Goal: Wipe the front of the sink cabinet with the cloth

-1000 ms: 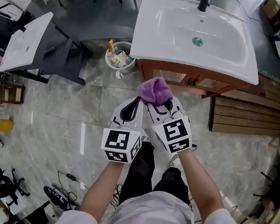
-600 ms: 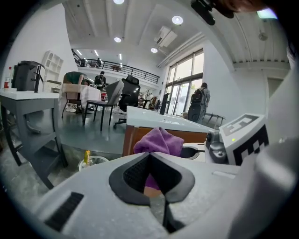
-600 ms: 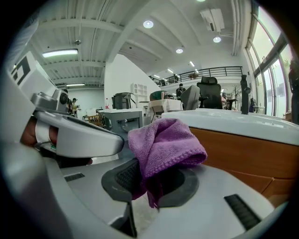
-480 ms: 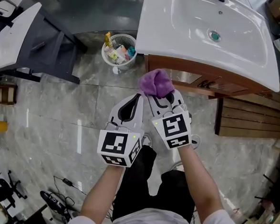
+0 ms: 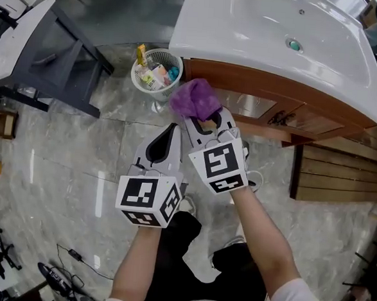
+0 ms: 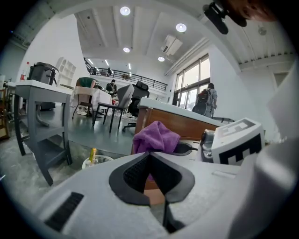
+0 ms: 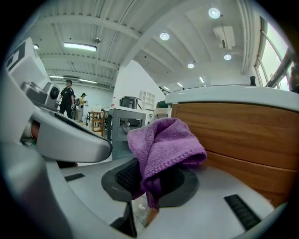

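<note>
- Far left, a wastebasket stands on the floor just off the cabinet's left corner, out of the wiping path.
- Left gripper: jaws pressed together with nothing between them. Its own view confirms that. It rides beside and a little behind the right gripper, so it is the farther of the two from the wood.
- Right gripper is the working one. Its jaws are clamped on the lower fold of the purple cloth, and the rest bunches up over the tips.
- From the head view the cloth sits at the left end of the sink cabinet front, right under the rim of the white basin.
- In the right gripper view the wooden panel lies ahead and to the right of the cloth, very near. I cannot tell whether the cloth is touching it.
- The panel's long axis runs away to the right, below the basin edge.
- My read: wiping not yet under way. The next move calls for a short push forward to press the bunched cloth against the wood, then a sweep rightward along that axis.
- The right arm is plainly the one placed for it.
</note>
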Demonstrator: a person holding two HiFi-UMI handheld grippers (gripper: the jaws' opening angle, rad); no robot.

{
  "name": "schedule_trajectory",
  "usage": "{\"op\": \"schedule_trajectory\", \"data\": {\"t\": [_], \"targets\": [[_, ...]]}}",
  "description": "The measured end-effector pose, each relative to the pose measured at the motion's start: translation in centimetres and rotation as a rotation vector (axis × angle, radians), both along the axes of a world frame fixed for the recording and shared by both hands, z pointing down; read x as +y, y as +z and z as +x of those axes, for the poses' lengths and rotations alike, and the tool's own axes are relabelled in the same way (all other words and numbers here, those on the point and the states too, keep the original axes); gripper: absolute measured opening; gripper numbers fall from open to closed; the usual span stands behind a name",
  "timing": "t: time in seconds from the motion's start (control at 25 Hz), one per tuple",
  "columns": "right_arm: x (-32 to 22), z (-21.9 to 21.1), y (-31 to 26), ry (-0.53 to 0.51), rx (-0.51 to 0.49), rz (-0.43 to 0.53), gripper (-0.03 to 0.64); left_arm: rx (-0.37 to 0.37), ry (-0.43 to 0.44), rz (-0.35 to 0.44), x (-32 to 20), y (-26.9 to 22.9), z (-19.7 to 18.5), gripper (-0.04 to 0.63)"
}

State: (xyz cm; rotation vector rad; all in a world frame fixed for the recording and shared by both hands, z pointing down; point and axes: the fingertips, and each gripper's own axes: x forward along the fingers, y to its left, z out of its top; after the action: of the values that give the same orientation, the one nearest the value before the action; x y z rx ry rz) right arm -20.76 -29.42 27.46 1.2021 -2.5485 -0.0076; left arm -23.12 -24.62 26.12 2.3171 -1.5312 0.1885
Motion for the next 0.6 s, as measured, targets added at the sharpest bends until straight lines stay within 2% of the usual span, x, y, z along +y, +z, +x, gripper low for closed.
{"op": "schedule_trajectory", "data": {"t": [0.28, 0.6], "targets": [[-1.0, 1.3, 0.8, -0.038, -0.008, 0.074, 0.074, -0.002, -0.014, 0.07, -1.0, 1.8, 1.9, 0.006], [-0.9, 4.9, 1.1, -0.044, -0.067, 0.139, 0.074, -0.017, -0.002, 0.119, -2.8, 3.9, 5.0, 0.005]]}}
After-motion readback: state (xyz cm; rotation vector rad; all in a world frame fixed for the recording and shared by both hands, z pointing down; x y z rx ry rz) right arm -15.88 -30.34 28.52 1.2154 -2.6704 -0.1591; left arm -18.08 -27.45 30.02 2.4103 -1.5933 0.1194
